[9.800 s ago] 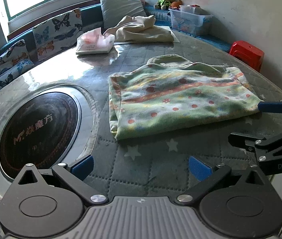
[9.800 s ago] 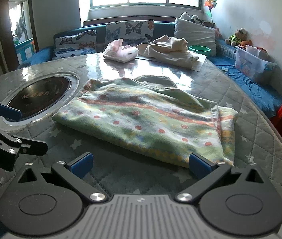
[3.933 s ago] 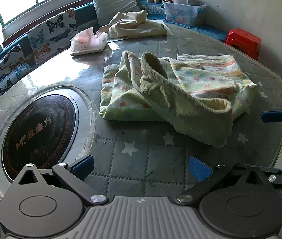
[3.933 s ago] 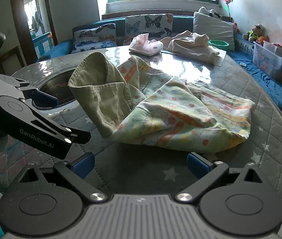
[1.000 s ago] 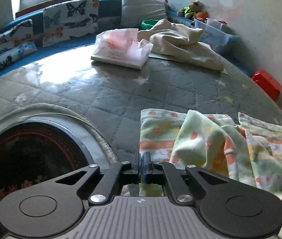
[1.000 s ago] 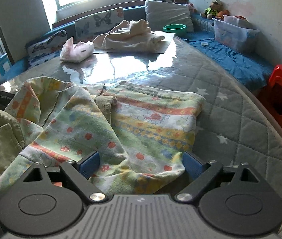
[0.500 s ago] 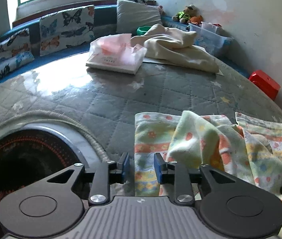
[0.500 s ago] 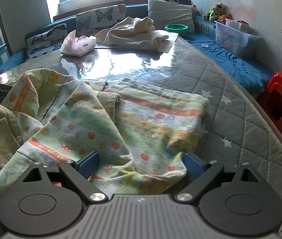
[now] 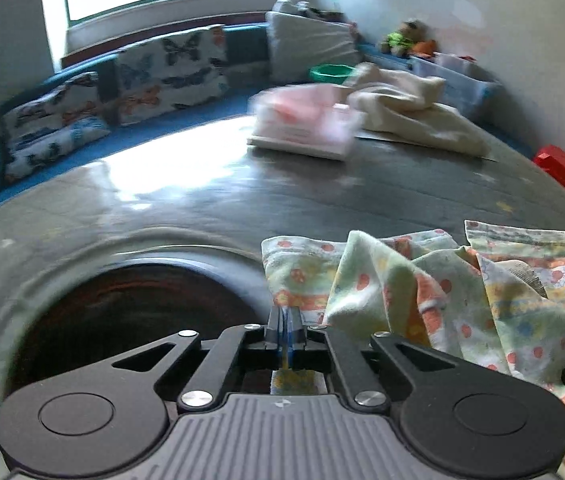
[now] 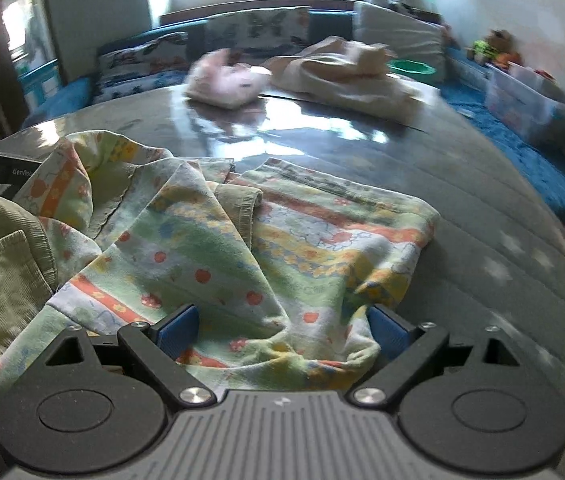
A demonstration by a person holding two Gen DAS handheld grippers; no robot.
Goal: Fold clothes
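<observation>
Garment gripped at its edge for a fold

The left gripper (image 9: 285,334), half open a moment ago, is now clamped on the hem of the garment (image 10: 302,236), rumpled near the table's (image 10: 502,216) front edge; the right gripper (image 10: 284,330) is kept spread over a bunched fold, likely ready to pinch.

Left gripper (image 9: 286,334) jaws, apart half a second ago, are now closed on the patterned garment's (image 9: 462,292) near-left edge.
</observation>
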